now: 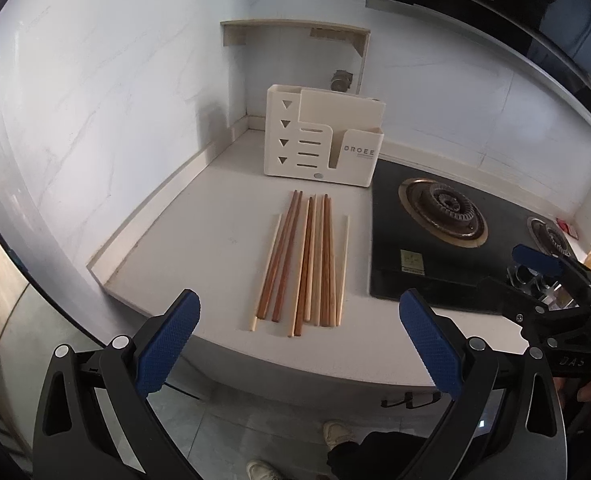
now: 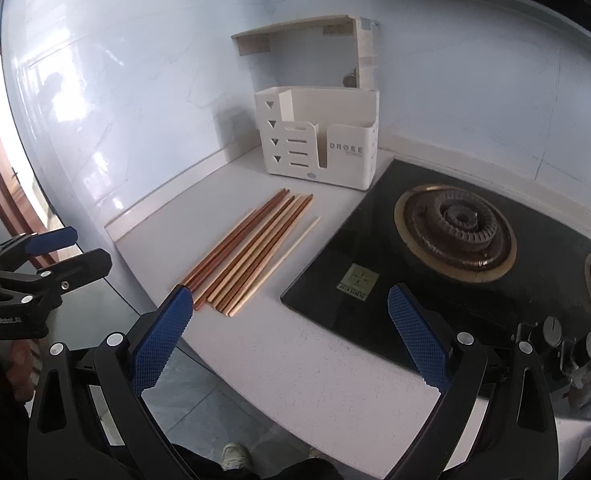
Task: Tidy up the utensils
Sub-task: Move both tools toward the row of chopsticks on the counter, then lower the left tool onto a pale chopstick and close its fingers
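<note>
Left wrist view: the left gripper (image 1: 297, 312) is held spread wide, empty, above the counter edge, chopsticks (image 1: 303, 264) laid ahead before the holder (image 1: 323, 140). Right wrist view: the right gripper (image 2: 291, 310) is likewise gaping, chopsticks (image 2: 251, 252) seen up-left

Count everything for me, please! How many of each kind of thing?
Chopsticks: about 10, bunched too tightly to be sure
Utensil holder: 1
Stove burners: 2
Grippers: 2, left gripper and right gripper, both open
Total: about 15

Brown and pale chopsticks (image 1: 303, 264), cream holder (image 1: 323, 140), blue cross-hatched fingers (image 1: 167, 344)
</note>
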`<control>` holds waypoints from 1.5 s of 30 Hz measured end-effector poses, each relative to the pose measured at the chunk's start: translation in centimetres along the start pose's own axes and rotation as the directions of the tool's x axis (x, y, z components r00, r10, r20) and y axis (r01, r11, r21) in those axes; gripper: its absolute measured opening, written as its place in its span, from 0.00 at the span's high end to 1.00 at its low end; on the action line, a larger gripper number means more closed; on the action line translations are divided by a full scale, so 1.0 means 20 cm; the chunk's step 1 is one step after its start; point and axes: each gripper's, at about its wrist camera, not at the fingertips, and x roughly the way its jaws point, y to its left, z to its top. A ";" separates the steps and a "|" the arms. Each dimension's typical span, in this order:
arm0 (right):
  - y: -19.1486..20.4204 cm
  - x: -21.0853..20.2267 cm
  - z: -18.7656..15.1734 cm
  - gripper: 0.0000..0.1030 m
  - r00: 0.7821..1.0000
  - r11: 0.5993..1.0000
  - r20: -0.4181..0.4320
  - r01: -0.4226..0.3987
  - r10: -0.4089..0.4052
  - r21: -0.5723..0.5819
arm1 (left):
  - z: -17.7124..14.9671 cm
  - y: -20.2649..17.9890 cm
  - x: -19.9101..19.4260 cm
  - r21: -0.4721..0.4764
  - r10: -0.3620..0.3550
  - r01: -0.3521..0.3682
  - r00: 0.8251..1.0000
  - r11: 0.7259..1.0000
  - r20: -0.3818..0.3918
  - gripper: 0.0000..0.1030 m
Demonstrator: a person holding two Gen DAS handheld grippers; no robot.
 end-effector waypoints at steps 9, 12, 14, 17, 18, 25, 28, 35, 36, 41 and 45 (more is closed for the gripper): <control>-0.02 0.04 0.01 0.04 0.999 0.999 0.024 -0.025 0.025 0.026 | 0.02 -0.01 0.02 0.006 0.008 -0.008 1.000 1.000 -0.004 0.05; -0.01 0.05 0.02 0.04 0.999 0.999 0.013 -0.044 0.044 0.030 | 0.04 0.00 0.05 0.016 0.033 -0.032 0.999 0.999 -0.023 0.05; -0.01 0.07 0.04 0.04 0.999 0.999 -0.010 -0.038 0.038 0.016 | 0.05 0.01 0.07 0.017 0.040 -0.039 0.998 0.999 -0.045 0.05; -0.03 0.11 0.07 0.04 0.999 1.000 -0.046 -0.026 0.026 0.014 | 0.07 0.04 0.11 -0.002 0.037 -0.037 0.996 0.999 -0.083 0.05; -0.04 0.12 0.07 0.04 0.998 1.000 -0.050 -0.023 0.023 0.009 | 0.08 0.05 0.12 -0.004 0.037 -0.037 0.995 0.999 -0.092 0.05; -0.07 0.21 0.13 0.04 0.995 1.000 -0.103 0.001 0.002 0.025 | 0.13 0.14 0.21 -0.034 0.040 -0.046 0.987 0.998 -0.153 0.05; -0.07 0.23 0.15 0.04 0.992 0.998 -0.122 0.030 -0.024 0.051 | 0.15 0.19 0.26 -0.032 0.013 -0.019 0.983 0.999 -0.184 0.05; -0.04 0.34 0.20 0.04 0.977 0.990 -0.199 0.095 -0.073 0.104 | 0.20 0.28 0.38 0.029 0.000 0.007 0.971 1.000 -0.239 0.05; -0.03 0.36 0.21 0.04 0.974 0.989 -0.213 0.101 -0.076 0.109 | 0.21 0.29 0.40 0.028 -0.009 0.017 0.968 0.999 -0.251 0.05; 0.01 0.45 0.25 0.04 0.959 0.987 -0.266 0.125 -0.094 0.102 | 0.24 0.34 0.52 0.035 -0.033 0.047 0.946 0.998 -0.322 0.05; 0.02 0.54 0.28 0.04 0.940 0.985 -0.328 0.138 -0.096 0.107 | 0.28 0.35 0.61 0.053 -0.034 0.058 0.928 0.997 -0.371 0.05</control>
